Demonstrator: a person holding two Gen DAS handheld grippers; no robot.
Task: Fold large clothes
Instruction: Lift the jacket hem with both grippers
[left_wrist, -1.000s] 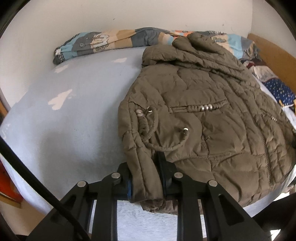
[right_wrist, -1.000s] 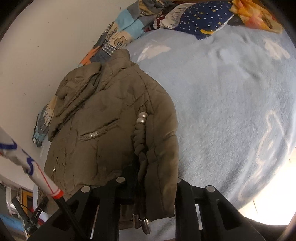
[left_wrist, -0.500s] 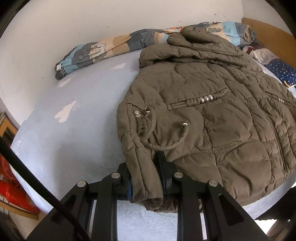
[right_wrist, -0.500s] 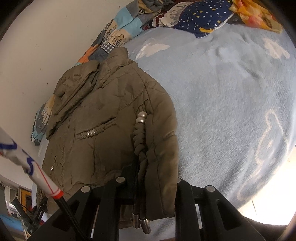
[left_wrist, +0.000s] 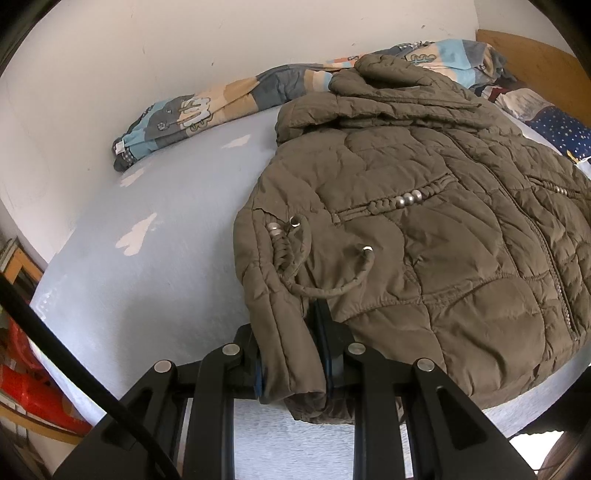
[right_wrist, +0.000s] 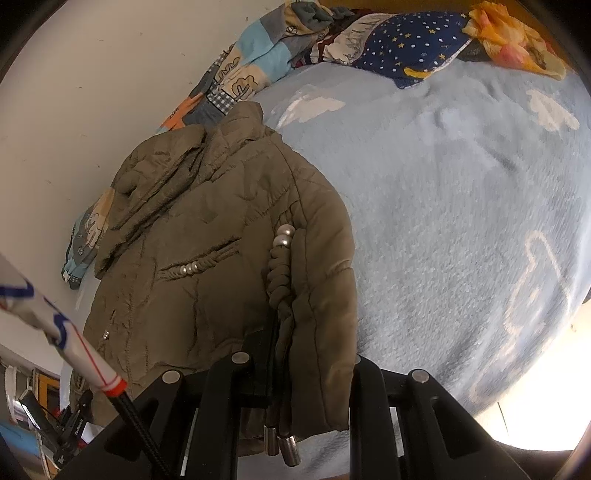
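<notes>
Both tools pinch the jacket (left_wrist: 424, 236) hem at the bed (left_wrist: 147, 258) edge.

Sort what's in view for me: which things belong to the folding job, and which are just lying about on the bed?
Job:
- olive puffer jacket
- left gripper, clamped on its hem corner
- right gripper, clamped on the opposite hem corner

Lying about:
- patchwork quilt by the wall
- starry navy fabric
- orange cloth

Olive-brown quilted jacket (left_wrist: 424, 236) on a pale blue cloud-patterned blanket (right_wrist: 461, 206)
</notes>
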